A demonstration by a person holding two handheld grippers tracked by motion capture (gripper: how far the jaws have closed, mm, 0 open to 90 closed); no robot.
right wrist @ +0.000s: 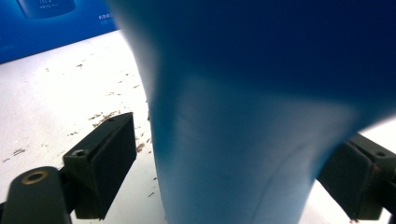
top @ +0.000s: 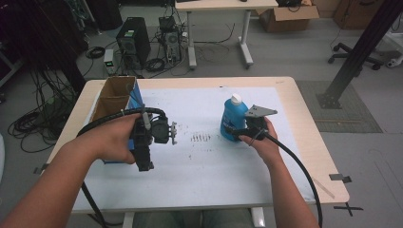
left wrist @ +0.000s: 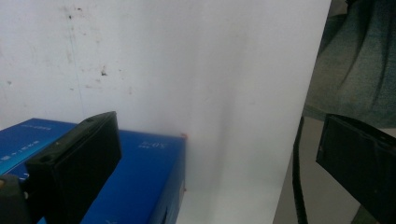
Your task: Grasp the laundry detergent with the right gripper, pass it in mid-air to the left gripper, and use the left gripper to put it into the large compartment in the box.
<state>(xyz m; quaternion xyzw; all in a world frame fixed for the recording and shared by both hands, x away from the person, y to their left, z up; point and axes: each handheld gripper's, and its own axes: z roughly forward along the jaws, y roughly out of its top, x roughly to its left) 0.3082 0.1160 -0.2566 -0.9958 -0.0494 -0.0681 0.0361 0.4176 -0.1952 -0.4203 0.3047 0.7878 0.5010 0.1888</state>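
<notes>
A blue bottle [top: 234,119] with a white cap [top: 236,99] stands upright on the white mat [top: 199,161], right of centre. My right gripper [top: 236,131] is low at its base. In the right gripper view the bottle [right wrist: 243,116] sits between the open jaws, with a small gap at the left fingertip [right wrist: 109,154]. An open-topped blue box [top: 113,97] lies at the table's left. A hand holds my left gripper [top: 151,142] above the mat beside the box. Its jaws are wide open with nothing between them, over the mat by a corner of the box [left wrist: 140,182].
Dark specks mark the mat's middle [top: 202,138]. The table's front edge and the person's trousers [left wrist: 355,60] are close to the left gripper. Beyond the table stand a computer tower [top: 133,40], floor cables, a second table [top: 223,5] and a slanted black post [top: 361,52].
</notes>
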